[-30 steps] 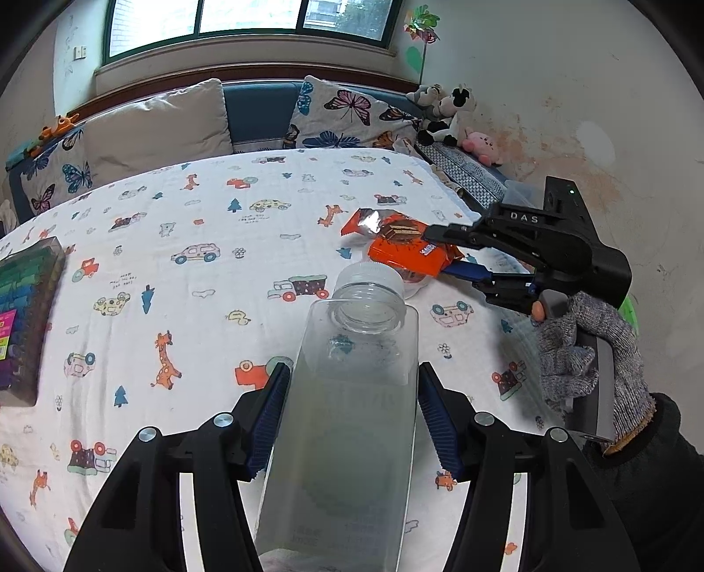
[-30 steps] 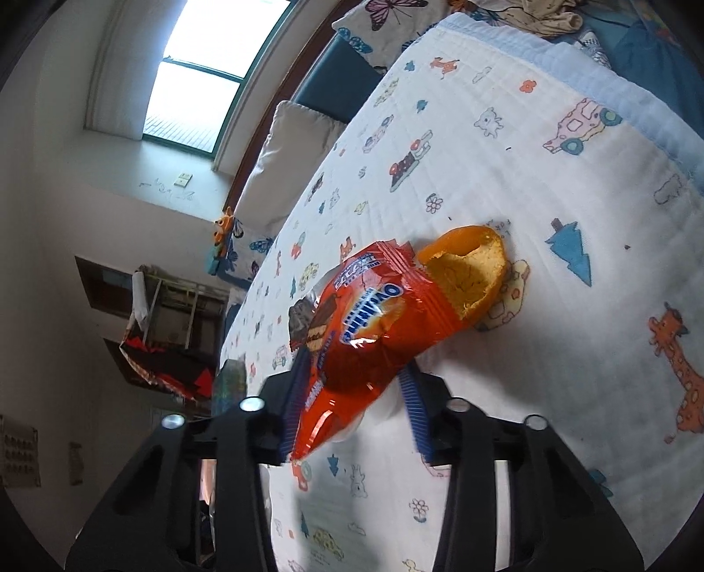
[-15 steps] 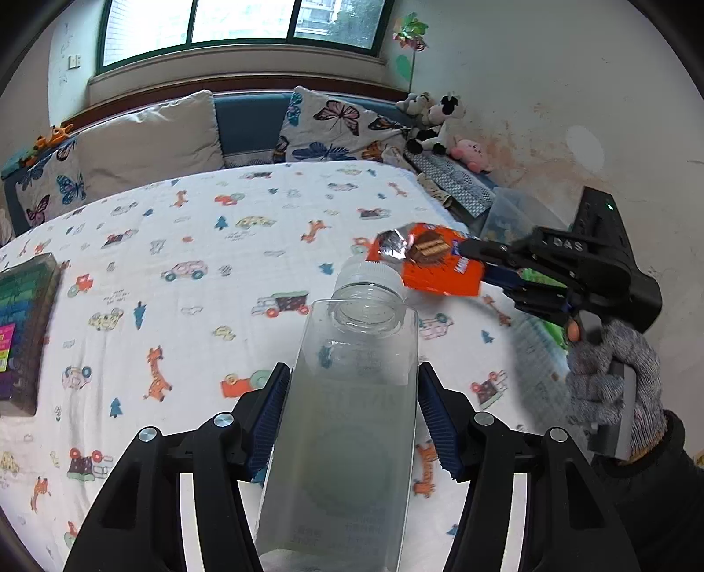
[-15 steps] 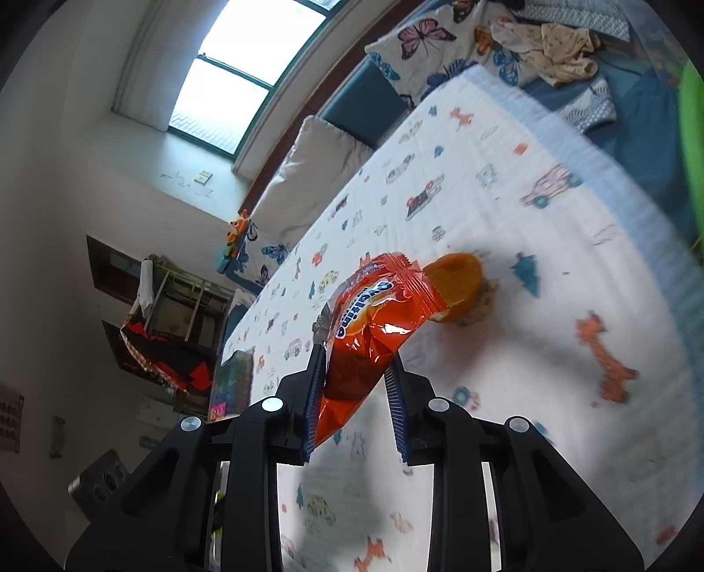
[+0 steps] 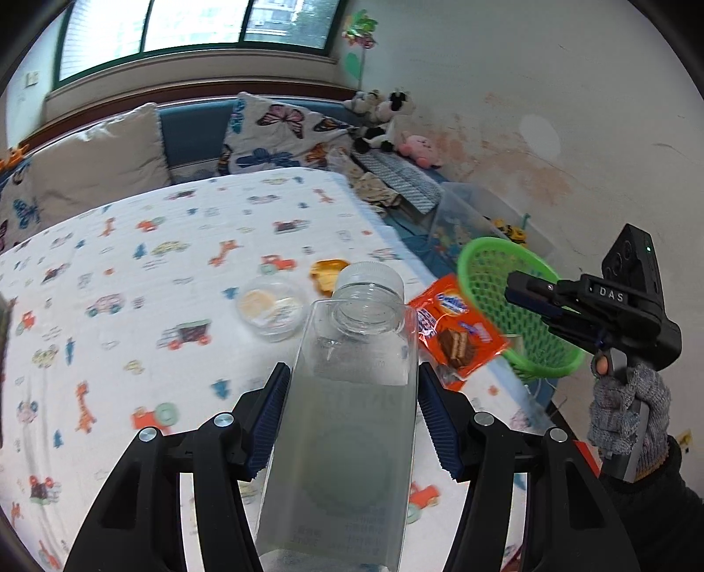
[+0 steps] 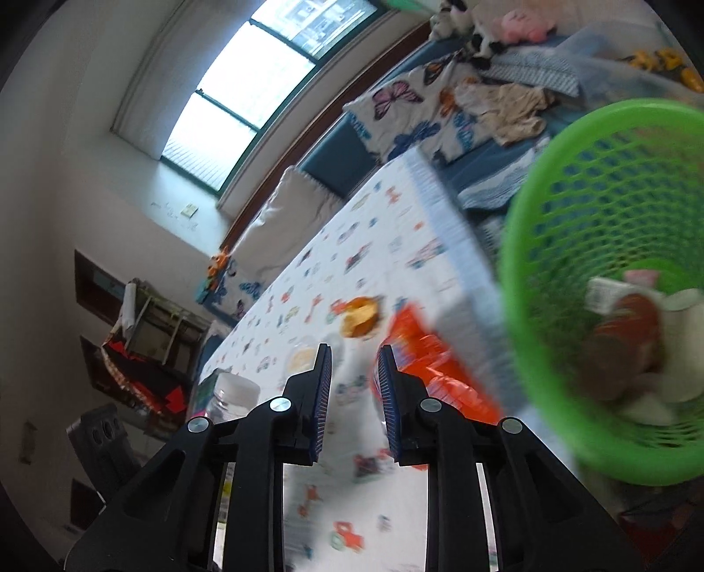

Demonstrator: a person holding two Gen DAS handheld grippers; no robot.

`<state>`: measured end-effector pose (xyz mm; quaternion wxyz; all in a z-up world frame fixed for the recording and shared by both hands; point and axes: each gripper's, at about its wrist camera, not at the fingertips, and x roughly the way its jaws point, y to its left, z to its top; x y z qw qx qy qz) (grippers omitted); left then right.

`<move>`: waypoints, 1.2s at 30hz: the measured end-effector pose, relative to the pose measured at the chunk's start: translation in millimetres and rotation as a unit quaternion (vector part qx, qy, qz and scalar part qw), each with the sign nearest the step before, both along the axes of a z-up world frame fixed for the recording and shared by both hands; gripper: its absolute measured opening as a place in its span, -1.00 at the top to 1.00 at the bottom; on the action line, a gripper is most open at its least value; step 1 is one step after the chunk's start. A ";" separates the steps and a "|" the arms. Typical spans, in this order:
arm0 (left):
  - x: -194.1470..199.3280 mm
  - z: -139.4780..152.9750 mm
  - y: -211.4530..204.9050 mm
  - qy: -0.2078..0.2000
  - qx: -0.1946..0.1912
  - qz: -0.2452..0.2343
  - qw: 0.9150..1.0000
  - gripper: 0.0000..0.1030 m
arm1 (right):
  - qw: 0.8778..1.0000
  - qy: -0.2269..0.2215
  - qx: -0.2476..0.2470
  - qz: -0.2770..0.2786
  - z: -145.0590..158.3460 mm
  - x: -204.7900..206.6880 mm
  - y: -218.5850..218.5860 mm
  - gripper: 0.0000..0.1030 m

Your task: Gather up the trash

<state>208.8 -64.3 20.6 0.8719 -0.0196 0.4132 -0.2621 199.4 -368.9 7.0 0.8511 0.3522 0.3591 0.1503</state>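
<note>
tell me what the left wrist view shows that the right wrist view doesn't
Only the left wrist view: the whole clear bottle clamped in the left gripper, and the gloved hand on the right gripper.

Only the right wrist view: trash lying inside the green basket, and a dark shelf.

Both: the orange wrapper, the orange peel, the clear round lid, the printed bedspread, the window.
</note>
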 end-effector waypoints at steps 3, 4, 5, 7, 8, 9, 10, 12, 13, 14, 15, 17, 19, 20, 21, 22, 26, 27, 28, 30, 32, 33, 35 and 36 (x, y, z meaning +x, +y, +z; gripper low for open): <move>-0.1 2.3 -14.2 0.000 -0.003 -0.011 1.000 -0.10 | 1.000 -0.003 -0.024 -0.008 3.5 -11.5 -13.3 0.50; -0.4 2.5 -17.0 0.000 -0.003 -0.013 1.000 -0.10 | 0.999 -0.002 -0.034 -0.012 4.0 -13.5 -15.1 0.50; -0.6 2.7 -20.4 0.000 -0.002 -0.015 1.000 -0.10 | 0.999 -0.001 -0.045 -0.011 4.1 -15.0 -14.9 0.48; -1.3 3.0 -24.1 0.000 0.000 -0.018 1.000 -0.10 | 0.998 0.001 -0.061 0.000 2.4 -14.6 -13.5 0.30; -2.5 3.4 -24.8 -0.001 0.001 -0.017 1.000 -0.10 | 0.997 0.004 -0.076 0.002 1.1 -13.8 -10.3 0.02; -2.6 3.5 -24.4 -0.001 0.002 -0.016 1.000 -0.10 | 0.996 0.003 -0.091 0.005 0.5 -12.7 -7.0 -0.13; -2.6 3.6 -22.7 -0.001 0.002 -0.013 1.000 -0.10 | 0.995 0.002 -0.102 0.011 -0.7 -11.2 -3.4 -0.13; -2.7 3.8 -17.9 0.000 0.002 -0.008 1.000 -0.10 | 0.991 0.003 -0.132 0.026 -3.8 -6.9 9.6 -0.21; -2.5 3.7 -15.4 0.000 0.002 -0.005 1.000 -0.10 | 0.990 0.003 -0.138 0.035 -6.1 -3.7 14.0 -0.28; -2.4 3.3 -11.7 0.001 0.003 -0.001 1.000 -0.10 | 0.988 0.004 -0.151 0.044 -8.4 0.1 20.5 -0.37; -2.0 2.8 -8.6 0.002 0.003 0.002 1.000 -0.10 | 0.984 0.004 -0.169 0.049 -10.2 2.9 26.6 -0.40; -1.7 1.1 -3.4 0.004 0.003 0.007 1.000 -0.10 | 0.978 0.002 -0.197 0.065 -14.0 8.6 37.6 -0.53; -1.7 -1.0 2.4 0.006 0.002 0.012 1.000 -0.10 | 0.971 -0.001 -0.228 0.075 -17.9 14.2 48.8 -0.60; -1.5 -1.8 5.1 0.008 0.002 0.014 1.000 -0.10 | 0.966 0.000 -0.243 0.086 -20.5 18.6 55.8 -0.66; -0.9 -3.2 7.0 0.010 0.002 0.016 1.000 -0.10 | 0.962 0.001 -0.256 0.092 -23.3 22.3 60.7 -0.70; -0.2 -4.6 9.6 0.012 0.001 0.018 1.000 -0.10 | 0.958 0.003 -0.272 0.093 -25.8 25.7 64.7 -0.73; 0.6 -7.4 15.2 0.015 -0.002 0.023 1.000 -0.10 | 0.941 0.019 -0.320 0.106 -39.6 40.9 77.0 -0.86; 0.4 -7.9 16.3 0.015 -0.002 0.023 1.000 -0.10 | 0.938 0.023 -0.328 0.108 -43.5 43.8 78.9 -0.86; 1.0 -8.8 17.5 0.016 -0.002 0.024 1.000 -0.10 | 0.935 0.025 -0.335 0.113 -46.7 45.9 81.2 -0.86; 1.9 -9.7 17.8 0.018 -0.004 0.026 0.999 -0.10 | 0.931 0.028 -0.342 0.125 -51.0 48.5 86.3 -0.87; 3.0 -11.7 18.4 0.022 -0.006 0.027 0.999 -0.10 | 0.925 0.034 -0.353 0.133 -56.0 51.6 90.7 -0.90; 3.7 -12.6 18.2 0.023 -0.006 0.027 0.999 -0.10 | 0.923 0.036 -0.358 0.133 -58.4 52.7 91.9 -0.90; 3.6 -13.9 17.6 0.024 -0.006 0.026 0.999 -0.10 | 0.922 0.043 -0.362 0.133 -63.2 55.0 92.1 -0.90; 3.7 -14.3 17.5 0.025 -0.006 0.025 0.999 -0.10 | 0.922 0.046 -0.361 0.134 -65.3 55.7 91.5 -0.89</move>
